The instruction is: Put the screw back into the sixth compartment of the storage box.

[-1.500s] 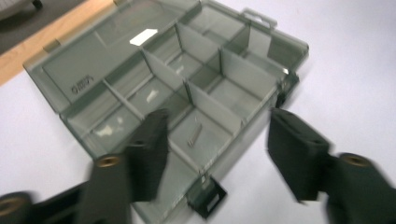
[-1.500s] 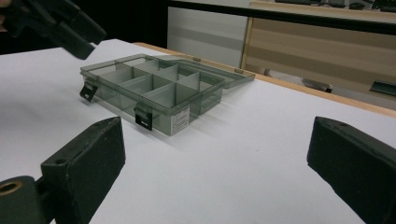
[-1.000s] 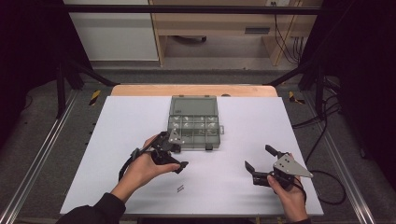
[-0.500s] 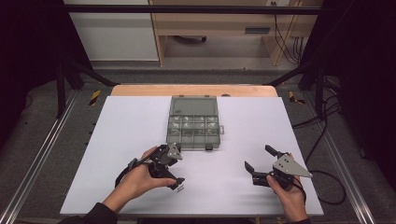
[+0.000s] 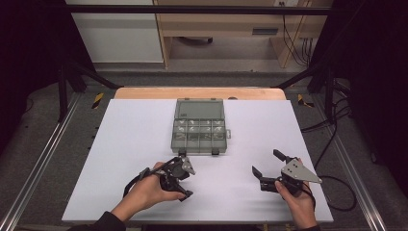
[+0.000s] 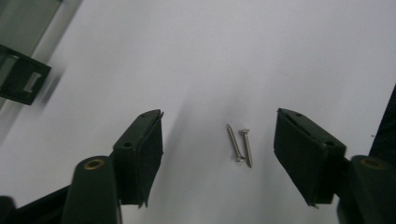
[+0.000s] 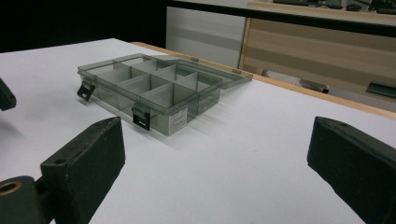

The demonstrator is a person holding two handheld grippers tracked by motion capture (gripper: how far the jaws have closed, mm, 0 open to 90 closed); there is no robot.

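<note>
Left gripper (image 6: pixel 217 140) lowered, jaws apart around two screws (image 6: pixel 240 145), seemingly untouched, organizer box (image 5: pixel 199 127) beyond.

Between the matt black jaws of the left gripper (image 6: pixel 219 154) we see two shiny metal screws (image 6: pixel 240 144) on smooth matt white table (image 6: pixel 261 51), beside a translucent grey plastic box (image 7: pixel 154 88).

In the high view the left hand (image 5: pixel 146 190) covers most of the left gripper (image 5: pixel 185 182), and the screws (image 6: pixel 239 144) under it are hidden there. In the left gripper view the compartment box (image 6: pixel 21 70) is blurred and cut off at 10 o'clock. In the right gripper view the right gripper (image 7: pixel 215 175) has its jaw at 4 o'clock cut by the edge. What lies inside the box's compartments is too small to tell.
</note>
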